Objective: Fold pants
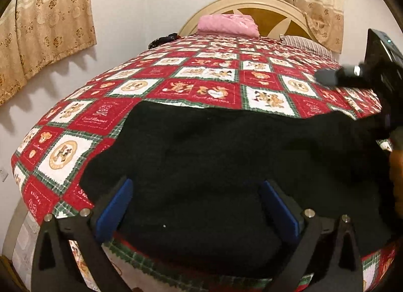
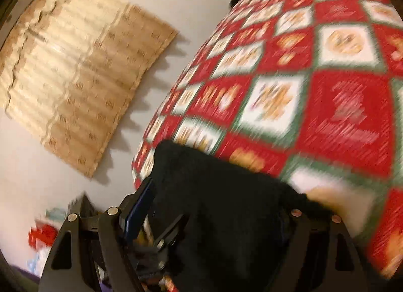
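The black pants [image 1: 226, 166] lie flat, soft and dark, on our red teddy-bear quilt [image 1: 201, 78], our left gripper [image 1: 196, 206] spread wide over them holding nothing, and our right gripper [image 2: 214, 219] clamped around a bunch of them.

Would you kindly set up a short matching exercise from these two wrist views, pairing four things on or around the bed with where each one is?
Things
1. black pants
2. pink folded cloth
3. striped pillow
4. beige curtain

Places
A. hanging on the wall to the left of the bed
B. at the headboard, towards the bed's right side
C. spread on the near part of the quilt
D. at the headboard, near its middle

Pairs: 1-C, 2-D, 3-B, 4-A
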### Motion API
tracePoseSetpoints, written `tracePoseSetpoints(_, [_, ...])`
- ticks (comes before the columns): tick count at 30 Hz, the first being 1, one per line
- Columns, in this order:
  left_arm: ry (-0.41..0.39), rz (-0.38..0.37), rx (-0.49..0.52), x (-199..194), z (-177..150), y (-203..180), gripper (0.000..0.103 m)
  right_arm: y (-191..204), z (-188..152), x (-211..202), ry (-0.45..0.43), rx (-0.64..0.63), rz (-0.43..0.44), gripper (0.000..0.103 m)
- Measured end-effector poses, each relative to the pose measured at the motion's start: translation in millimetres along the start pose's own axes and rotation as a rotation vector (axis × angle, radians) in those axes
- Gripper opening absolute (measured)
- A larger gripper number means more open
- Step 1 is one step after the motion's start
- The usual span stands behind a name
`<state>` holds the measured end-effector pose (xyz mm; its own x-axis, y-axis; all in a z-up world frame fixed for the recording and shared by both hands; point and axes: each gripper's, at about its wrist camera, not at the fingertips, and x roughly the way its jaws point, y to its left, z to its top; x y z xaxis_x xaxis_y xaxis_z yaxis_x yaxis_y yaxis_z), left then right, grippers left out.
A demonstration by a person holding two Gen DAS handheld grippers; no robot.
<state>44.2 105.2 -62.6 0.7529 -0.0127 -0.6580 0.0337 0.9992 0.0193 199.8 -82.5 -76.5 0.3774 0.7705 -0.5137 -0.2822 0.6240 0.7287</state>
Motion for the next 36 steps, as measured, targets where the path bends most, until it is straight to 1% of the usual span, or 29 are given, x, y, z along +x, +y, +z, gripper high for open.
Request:
tracePoseSetpoints(1, [0.0, -0.001, 0.002, 0, 0, 0, 0.103, -8, 6, -7, -0.011, 0.028, 0.031, 0.079])
tracePoseSetpoints(2, [-0.001, -0.003, 0.004, 0, 0, 0, 0.103, -17, 10, -12, -0.003, 0.064, 0.069, 0.078])
tracePoseSetpoints(3, [-0.002, -0.006, 0.005, 0, 0, 0, 0.103, -21, 11, -15, 0.003, 0.079, 0.077, 0.075])
tracePoseSetpoints(4, [-0.002, -0.006, 0.005, 0, 0, 0, 0.103, -26, 13, -20, 0.012, 0.087, 0.064, 0.07])
tracePoseSetpoints(6, [-0.006, -0.007, 0.009, 0, 0, 1, 0.103, -31, 14, -29, 0.033, 0.083, 0.048, 0.066])
tracePoseSetpoints(7, [-0.007, -0.009, 0.01, 0, -1, 1, 0.103, -35, 14, -37, 0.043, 0.085, 0.029, 0.066])
tracePoseSetpoints(8, [-0.008, -0.01, 0.012, 0, -1, 1, 0.103, -37, 14, -45, 0.033, 0.082, -0.01, 0.066])
tracePoseSetpoints(9, [-0.007, -0.011, 0.012, 0, -1, 1, 0.103, -38, 16, -68, -0.038, 0.06, -0.153, 0.067])
tracePoseSetpoints(10, [-0.007, -0.01, 0.01, 0, 0, 1, 0.103, -41, 16, -86, -0.102, 0.058, -0.251, 0.067])
tracePoseSetpoints(12, [-0.009, -0.005, 0.008, 0, 0, 0, 0.103, -50, 15, -139, -0.257, 0.13, -0.486, 0.067])
tracePoseSetpoints(15, [-0.009, 0.0, -0.003, -1, 0, 0, 0.103, -55, 8, -231, -0.472, 0.22, -0.871, 0.068])
tracePoseSetpoints(16, [-0.009, 0.001, -0.005, -1, 1, 0, 0.103, -57, 8, -251, -0.51, 0.224, -0.988, 0.068])
tracePoseSetpoints(17, [-0.009, 0.002, -0.006, 0, 1, 0, 0.103, -62, 8, -273, -0.537, 0.227, -1.126, 0.068])
tracePoseSetpoints(18, [-0.01, 0.003, -0.007, 0, 1, 0, 0.103, -72, 10, -297, -0.551, 0.239, -1.306, 0.068])
tracePoseSetpoints(19, [-0.008, 0.003, -0.006, 0, 1, 0, 0.103, -86, 11, -315, -0.545, 0.254, -1.388, 0.068])
tracePoseSetpoints(20, [-0.005, 0.004, -0.007, 0, 1, 0, 0.103, -103, 11, -331, -0.519, 0.284, -1.44, 0.068])
tracePoseSetpoints(21, [-0.003, 0.005, -0.01, 0, 1, 0, 0.103, -116, 12, -342, -0.498, 0.317, -1.46, 0.068])
tracePoseSetpoints(22, [-0.002, 0.008, -0.012, 0, 1, 0, 0.103, -136, 11, -356, -0.466, 0.387, -1.482, 0.068])
tracePoseSetpoints(24, [-0.001, 0.016, -0.015, 0, 2, -1, 0.103, -157, 7, -364, -0.426, 0.463, -1.495, 0.068])
tracePoseSetpoints(26, [-0.001, 0.023, -0.014, 1, 2, -2, 0.103, -177, 4, -366, -0.384, 0.493, -1.513, 0.067])
tracePoseSetpoints(28, [0.003, 0.023, -0.016, 1, 2, -2, 0.103, -193, 0, -361, -0.304, 0.519, -1.535, 0.067])
tracePoseSetpoints(29, [0.003, 0.023, -0.015, 1, 2, -2, 0.103, -198, -4, -363, -0.308, 0.536, -1.524, 0.067])
tracePoseSetpoints(30, [0.002, 0.025, -0.015, 1, 3, -3, 0.103, -199, -7, -367, -0.327, 0.556, -1.505, 0.063])
tracePoseSetpoints(31, [0.001, 0.025, -0.015, 1, 3, -2, 0.103, -197, -8, -365, -0.331, 0.558, -1.502, 0.05])
tracePoseSetpoints(32, [0.0, 0.025, -0.015, 1, 3, -2, 0.103, -198, -9, -367, -0.329, 0.553, -1.5, 0.041])
tracePoseSetpoints(33, [-0.001, 0.024, -0.015, 1, 3, -2, 0.103, -196, -11, -368, -0.326, 0.545, -1.494, 0.022])
tracePoseSetpoints(34, [-0.001, 0.023, -0.015, 1, 3, -2, 0.103, -194, -13, -374, -0.329, 0.539, -1.472, 0.01])
tracePoseSetpoints(35, [-0.004, 0.023, -0.013, 1, 3, -2, 0.103, -189, -16, -380, -0.341, 0.538, -1.44, 0.008])
tracePoseSetpoints(36, [-0.004, 0.023, -0.014, 1, 3, -2, 0.103, -182, -21, -387, -0.37, 0.538, -1.387, 0.005])
